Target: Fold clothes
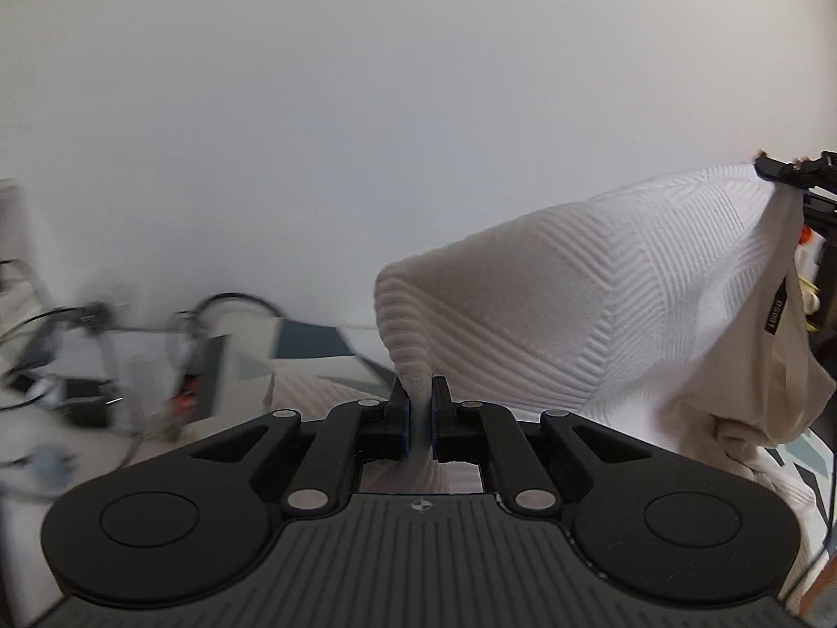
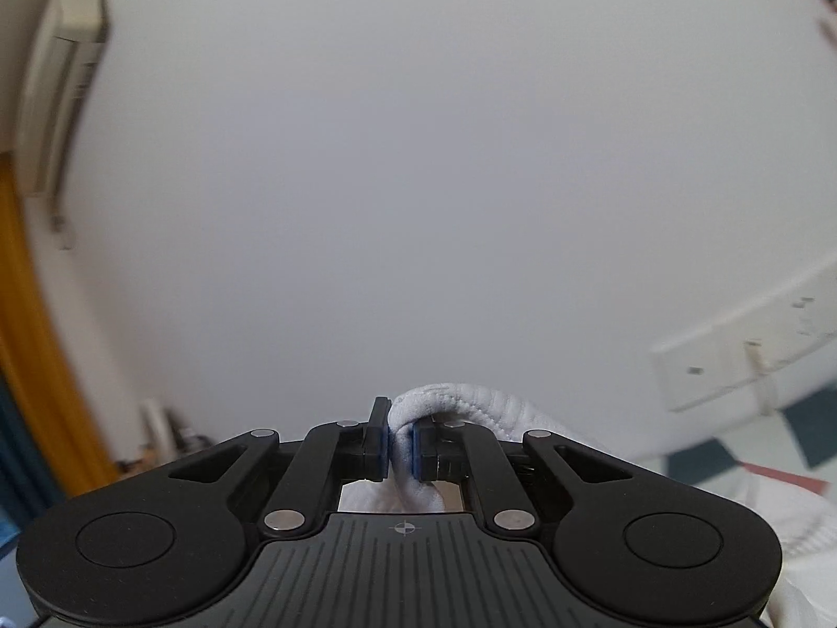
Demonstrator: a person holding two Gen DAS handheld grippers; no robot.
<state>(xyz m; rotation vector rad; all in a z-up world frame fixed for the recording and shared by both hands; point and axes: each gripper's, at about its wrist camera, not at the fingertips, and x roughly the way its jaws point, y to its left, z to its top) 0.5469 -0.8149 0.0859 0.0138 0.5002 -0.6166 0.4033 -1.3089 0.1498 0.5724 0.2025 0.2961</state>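
Note:
A white ribbed knit garment hangs stretched in the air between both grippers. My left gripper is shut on one edge of it, the cloth pinched between the blue pads. In the left wrist view the right gripper shows at the far right, holding the garment's other top corner, with a small black label hanging below. In the right wrist view my right gripper is shut on a bunched fold of the same white garment, which drapes off to the right.
A patterned surface of grey, dark and white shapes lies below, with cables and small boxes at the left. A plain white wall fills both views. An air conditioner, an orange curtain and a wall socket panel surround the right gripper.

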